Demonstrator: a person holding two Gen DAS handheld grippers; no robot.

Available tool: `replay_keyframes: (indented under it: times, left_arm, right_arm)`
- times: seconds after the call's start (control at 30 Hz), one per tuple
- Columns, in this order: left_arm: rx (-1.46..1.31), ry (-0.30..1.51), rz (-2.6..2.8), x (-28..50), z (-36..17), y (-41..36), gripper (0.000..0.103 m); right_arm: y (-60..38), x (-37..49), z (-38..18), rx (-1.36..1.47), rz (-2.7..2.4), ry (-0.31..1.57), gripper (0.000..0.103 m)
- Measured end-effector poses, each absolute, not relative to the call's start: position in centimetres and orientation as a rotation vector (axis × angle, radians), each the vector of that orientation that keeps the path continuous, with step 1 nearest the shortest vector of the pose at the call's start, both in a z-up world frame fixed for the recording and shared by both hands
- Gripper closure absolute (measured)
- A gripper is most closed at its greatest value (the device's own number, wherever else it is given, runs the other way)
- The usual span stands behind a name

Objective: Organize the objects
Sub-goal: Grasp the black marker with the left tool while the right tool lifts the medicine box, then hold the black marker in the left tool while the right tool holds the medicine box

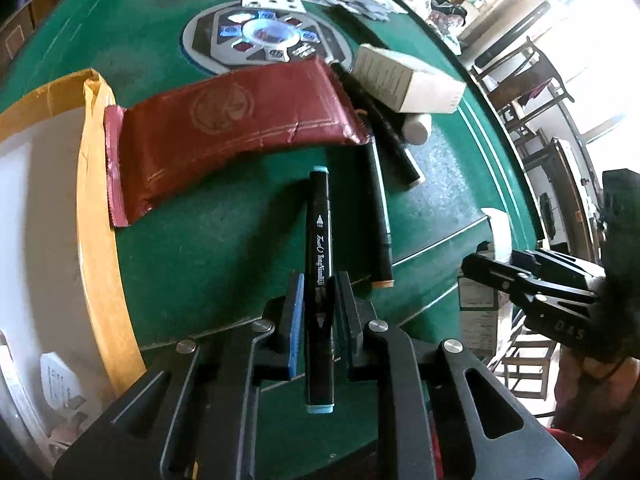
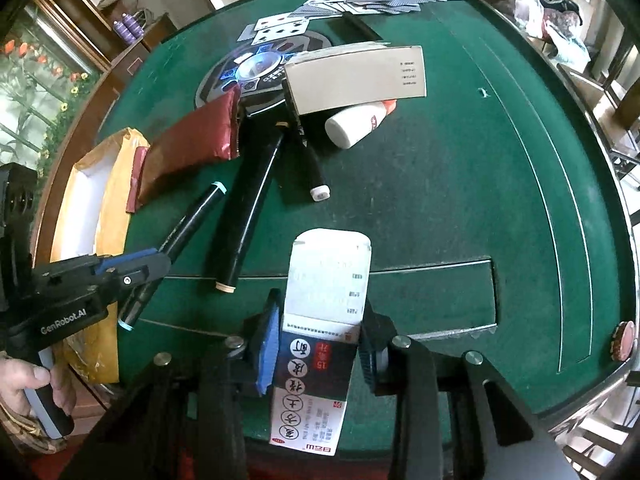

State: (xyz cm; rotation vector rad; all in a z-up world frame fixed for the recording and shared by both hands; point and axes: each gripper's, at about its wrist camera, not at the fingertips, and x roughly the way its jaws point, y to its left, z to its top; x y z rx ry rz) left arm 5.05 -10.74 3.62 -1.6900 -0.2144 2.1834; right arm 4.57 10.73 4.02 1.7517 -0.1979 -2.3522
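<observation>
Where the green felt table [image 1: 192,240] spreads under both views, a yellow-edged carton [image 1: 96,208] sits at its left edge, its white inside showing. Just beside the carton lies a dark red pouch [image 1: 224,132], one end lapping onto the carton's rim. Behind the pouch a round grey console [image 1: 224,40] is set into the felt, and playing cards [image 2: 360,0] lie scattered at the far side. A long pale box [image 2: 360,76] rests tilted near the console, propped on a white bottle [image 2: 356,124] that lies on its side beneath it.

The left claw [image 1: 318,300] is closed on a black marker [image 1: 318,240] with light-blue ends, gripped near its lower half and held above the felt, its far tip pointing toward the pouch. A hand [image 2: 28,380] grips this tool's handle at the lower left of the right view. The right claw [image 2: 320,344] is clamped on a small printed box [image 2: 324,312], white at the far end and dark with red and white print nearer the camera, its blue pads [image 2: 268,348] pressing the sides.

On the felt between pouch and bottle lie two more black markers: a longer one [image 2: 244,216] with a tan end, and a shorter one [image 2: 314,168] with a white end. A brown disc [image 2: 624,340] sits at the right rim.
</observation>
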Motion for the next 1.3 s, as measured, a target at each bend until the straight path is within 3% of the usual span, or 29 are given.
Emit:
replay_keyframes:
  times: [0.57,0.67,0.73,0.87,0.93,1.3]
  left_arm:
    - [-1.779,-0.142,2.176,4.5,2.4,-9.6,0.089]
    - [-1.784,-0.112,2.182,4.4,2.5,-9.2,0.089]
    - [-1.781,-0.103,2.188,4.5,2.5,-9.2,0.089]
    - [-1.783,-0.076,2.188,4.4,2.6,-9.4,0.089]
    - [-1.779,-0.070,2.189,4.4,2.7,-9.4,0.089]
    - [-1.722,-0.232,2.206,5.2,4.3,-11.5,0.089]
  right_arm:
    - [10.6,6.3,1.2,1.860,-2.242,-0.206,0.064]
    - [10.9,6.7,1.2,1.882,-2.240,-0.204,0.054]
    - [11.0,7.1,1.2,1.891,-2.236,-0.201,0.053]
    - [10.6,7.5,1.2,1.904,-2.241,-0.140,0.054]
    - [10.3,7.6,1.2,1.909,-2.258,-0.078,0.070]
    - [10.8,6.8,2.6,1.826,-2.303,-0.132,0.070]
